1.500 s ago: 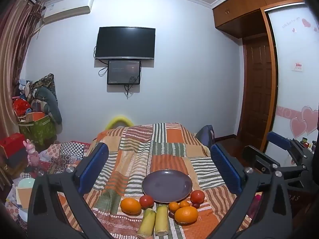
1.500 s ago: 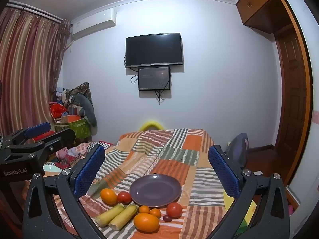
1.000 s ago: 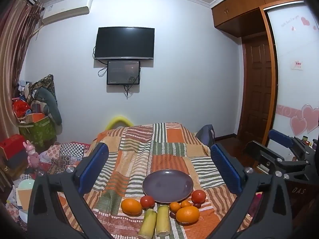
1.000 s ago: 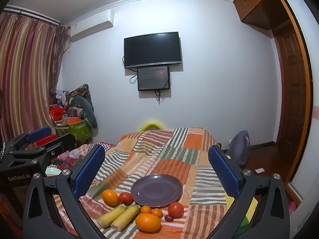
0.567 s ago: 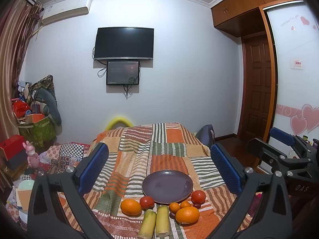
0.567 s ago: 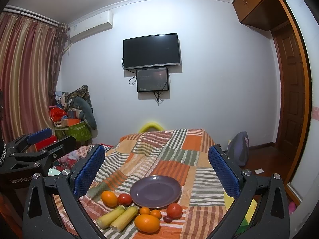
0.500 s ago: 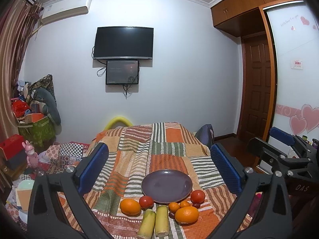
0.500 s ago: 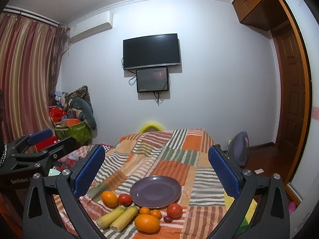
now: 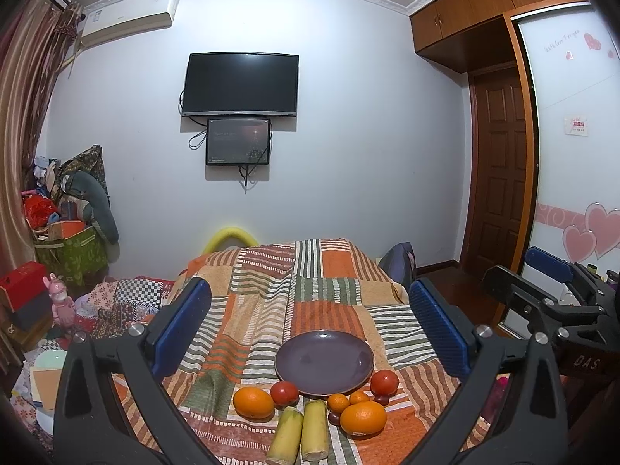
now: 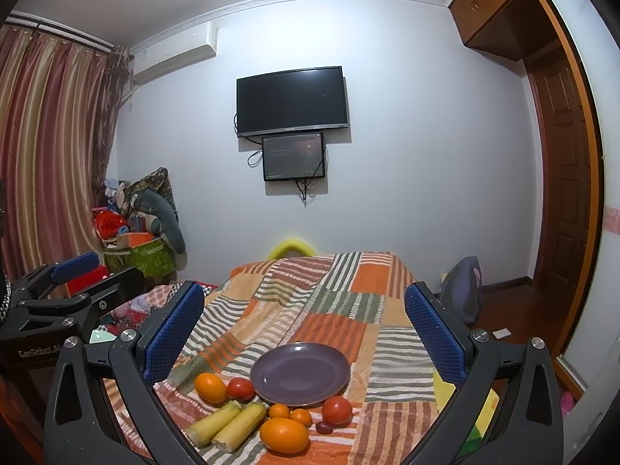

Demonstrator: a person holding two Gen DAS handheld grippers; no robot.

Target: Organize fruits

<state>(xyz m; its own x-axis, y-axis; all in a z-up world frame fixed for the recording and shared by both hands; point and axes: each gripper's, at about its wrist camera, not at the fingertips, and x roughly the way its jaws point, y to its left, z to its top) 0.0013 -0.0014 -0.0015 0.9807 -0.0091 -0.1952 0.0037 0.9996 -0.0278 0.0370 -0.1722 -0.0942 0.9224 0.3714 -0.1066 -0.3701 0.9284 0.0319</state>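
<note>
Wall television point(image 9: 240, 84), air conditioner point(image 9: 128, 17), striped curtains point(image 10: 46, 147).

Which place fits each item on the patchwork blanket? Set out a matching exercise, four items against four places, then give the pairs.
Items:
1. purple plate
2. two corn pieces
3. dark plum
4. big orange on the left

Places:
A. beside the left tomato
B. nearest the cameras, side by side
C. behind all the produce
D. in front of the right tomato

Pairs: 1-C, 2-B, 3-D, 4-A

My two views are evenly, softly lit from overhead, shadows faint. Both are sharp at centre, but walls and door frames bow outward and dark vignetting eats the corners. Colours look slightly cool.
</note>
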